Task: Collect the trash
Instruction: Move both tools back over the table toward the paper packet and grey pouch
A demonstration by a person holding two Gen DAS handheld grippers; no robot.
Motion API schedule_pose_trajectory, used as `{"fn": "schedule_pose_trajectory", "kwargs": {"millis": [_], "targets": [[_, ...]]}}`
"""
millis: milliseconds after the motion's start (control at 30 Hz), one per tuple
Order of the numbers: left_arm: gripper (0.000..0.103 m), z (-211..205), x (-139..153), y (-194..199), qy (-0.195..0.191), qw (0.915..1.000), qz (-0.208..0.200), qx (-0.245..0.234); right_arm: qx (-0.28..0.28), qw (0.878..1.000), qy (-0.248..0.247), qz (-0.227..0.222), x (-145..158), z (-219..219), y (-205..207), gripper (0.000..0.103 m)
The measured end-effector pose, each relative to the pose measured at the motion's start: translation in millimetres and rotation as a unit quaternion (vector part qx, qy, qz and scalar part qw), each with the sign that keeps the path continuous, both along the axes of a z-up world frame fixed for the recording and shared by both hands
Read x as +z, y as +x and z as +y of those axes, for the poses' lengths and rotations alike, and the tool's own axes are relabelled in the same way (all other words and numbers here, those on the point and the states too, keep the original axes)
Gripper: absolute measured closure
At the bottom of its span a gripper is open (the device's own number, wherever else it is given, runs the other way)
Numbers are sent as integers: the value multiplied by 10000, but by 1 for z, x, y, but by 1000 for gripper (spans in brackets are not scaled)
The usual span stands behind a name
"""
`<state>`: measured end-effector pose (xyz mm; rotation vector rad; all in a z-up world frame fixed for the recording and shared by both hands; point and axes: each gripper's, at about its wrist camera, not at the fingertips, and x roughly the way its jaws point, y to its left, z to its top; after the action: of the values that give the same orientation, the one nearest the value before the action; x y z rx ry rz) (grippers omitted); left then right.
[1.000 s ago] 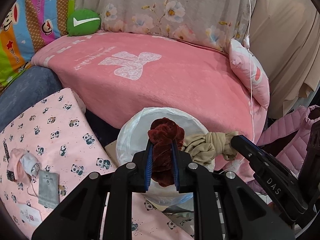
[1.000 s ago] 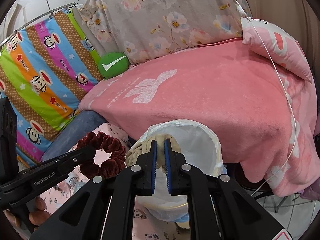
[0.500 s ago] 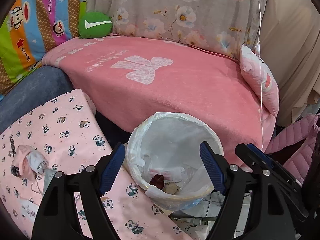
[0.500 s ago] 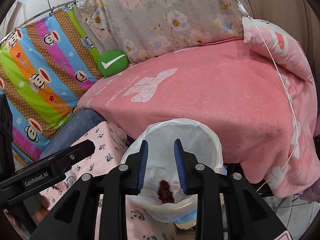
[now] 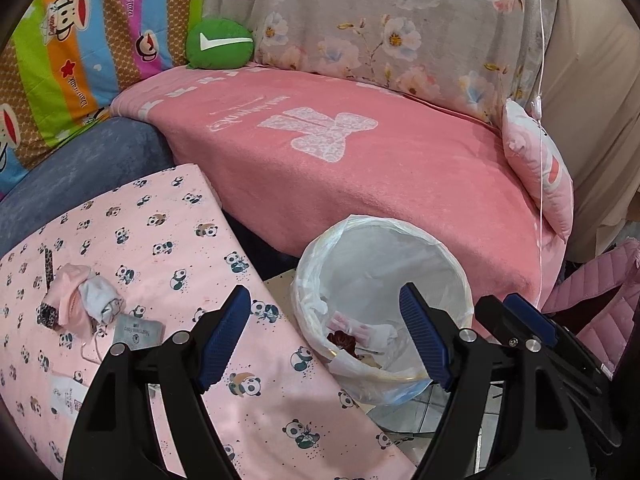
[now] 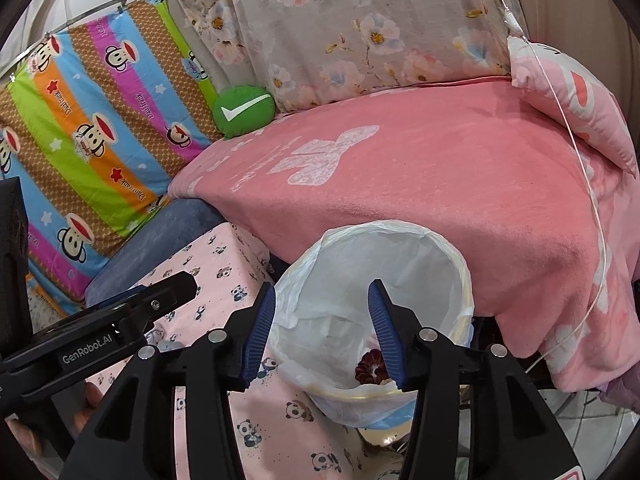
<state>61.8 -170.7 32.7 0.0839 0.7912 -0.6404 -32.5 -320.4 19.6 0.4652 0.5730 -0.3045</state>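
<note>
Since a second ago both scrunchies have dropped into the bin, leaving left gripper and right gripper spread wide, empty, above it.

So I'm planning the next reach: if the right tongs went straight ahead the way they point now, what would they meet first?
Probably the bin liner: the open right tongs aim into the lined trash bin, so its inner far wall looks first in line. Depth is unclear; the dark red scrunchie lies lower, at the bottom.
</note>
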Motion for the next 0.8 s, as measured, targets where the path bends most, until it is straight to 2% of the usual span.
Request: {"fn": "schedule_pose_trajectory", "kwargs": {"millis": [567,700,800], "targets": [[29,73,-13,11,-41,9966,200,803,606,9978,-222,167,-1,65,15,46],[21,90,-18,13,41,9946,193,1014,727,9967,-279,233,-3,79,19,43],[20,105,-21,13,96,9930,152,1164,831,9957,-297,286,-4,90,24,42]]}}
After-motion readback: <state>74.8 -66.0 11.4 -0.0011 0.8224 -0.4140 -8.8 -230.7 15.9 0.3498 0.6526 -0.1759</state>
